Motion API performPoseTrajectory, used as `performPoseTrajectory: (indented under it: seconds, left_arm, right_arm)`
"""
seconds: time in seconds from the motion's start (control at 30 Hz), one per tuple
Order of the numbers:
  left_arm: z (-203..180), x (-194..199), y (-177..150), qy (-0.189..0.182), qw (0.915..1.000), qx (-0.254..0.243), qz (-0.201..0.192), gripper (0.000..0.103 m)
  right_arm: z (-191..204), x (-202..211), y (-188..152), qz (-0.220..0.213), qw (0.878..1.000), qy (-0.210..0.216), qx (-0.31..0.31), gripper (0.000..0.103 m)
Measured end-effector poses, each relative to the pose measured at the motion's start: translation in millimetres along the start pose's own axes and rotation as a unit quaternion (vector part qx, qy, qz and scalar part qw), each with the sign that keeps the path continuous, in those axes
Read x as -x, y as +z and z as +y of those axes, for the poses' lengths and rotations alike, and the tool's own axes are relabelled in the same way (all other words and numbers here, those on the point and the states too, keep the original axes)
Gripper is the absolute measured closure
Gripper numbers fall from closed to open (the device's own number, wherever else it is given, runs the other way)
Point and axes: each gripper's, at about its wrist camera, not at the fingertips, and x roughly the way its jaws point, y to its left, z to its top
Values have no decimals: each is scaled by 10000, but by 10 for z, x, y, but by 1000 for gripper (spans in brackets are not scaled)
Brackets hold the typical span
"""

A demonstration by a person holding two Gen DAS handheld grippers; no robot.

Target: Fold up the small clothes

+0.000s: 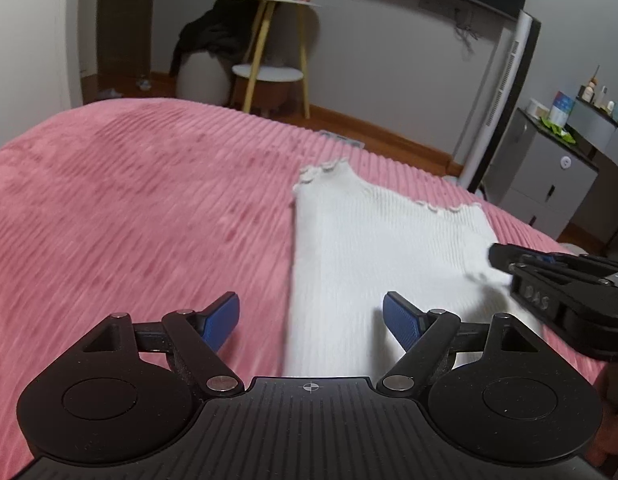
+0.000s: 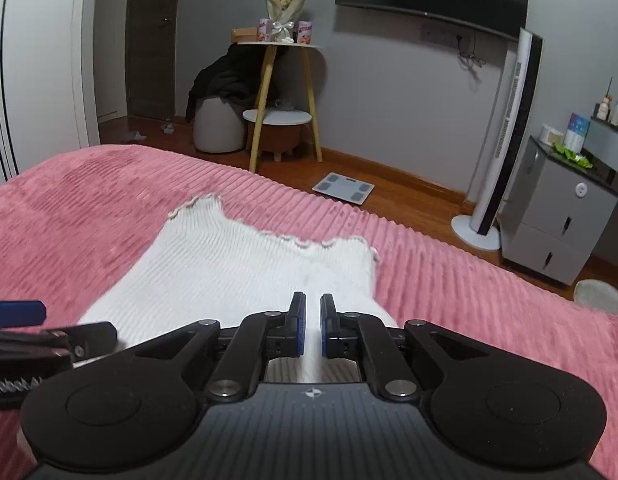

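White ribbed knit top [image 2: 237, 264], frilly-edged, lies on pink bedspread [image 2: 89, 216].

Lettering on the gripper
Raised letters "DAS" show on the right gripper's [image 1: 499, 258] black body; other labels stay unreadable.

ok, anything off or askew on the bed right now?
Nothing stands out. The white knit top lies flat on the pink bedspread. The right tool is nearly closed on a raised ridge of it, and the left tool is open over its left edge.
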Motion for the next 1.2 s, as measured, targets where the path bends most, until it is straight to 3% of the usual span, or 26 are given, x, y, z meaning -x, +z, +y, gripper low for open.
performPoseTrajectory:
  seconds: [0.1,0.2,0.27,0.37,0.53,0.63,0.67,0.7,0.77,0.83,0.93,1.0,1.1,1.2]
  left_arm:
    - [-157,-279,90,49,9997,-207,119,19]
    - [-291,-547,61,230,9982,-541,67,13]
    - [-288,-635,-22,256,9984,-492,-72,7]
    - [-264,-729,-155,233,9974,-582,-349,6]
    - [-218,-759,-61,218,9984,-508,-120,3]
    - [-113,-468,-46,237,9990,-352,-119,4]
    - [-63,-330,-84,289,9988,-323,-226,4]
    - [-6,-198,-141,317,9985,-296,-322,4]
    - [91,-16,-284,341,9984,-175,-420,3]
    - [164,42,-418,323,9987,-47,-393,3]
    - [134,27,-473,355,9987,-77,-354,1]
    - [72,-52,-476,481,9969,-494,-391,0]
    - [58,71,-391,580,9964,-565,-239,0]
    - [170,428,-410,514,9983,-223,-167,0]
  right_arm:
    - [49,-206,70,27,10000,54,-30,98]
    - [32,-470,37,85,9997,-203,43,96]
    - [-81,-610,-47,150,9995,-238,-159,96]
    - [-139,-655,-226,-176,9995,-240,-68,97]
    - [-206,-710,-339,-394,9991,-179,-34,97]
    - [-150,-554,-277,-315,9992,-216,89,95]
    - [-129,-423,-274,-348,9989,-315,79,90]
    - [-109,-256,-298,-447,9981,-428,26,77]
    - [-80,128,-412,-722,9968,-285,-197,66]
    - [-13,425,-581,-950,9952,-193,-137,66]
    - [88,514,-813,-697,9972,-260,40,66]
    - [95,431,-872,-493,9980,-344,209,64]
    - [88,310,-776,-212,9971,-489,549,46]
    - [-75,430,-514,253,9993,-244,-142,47]
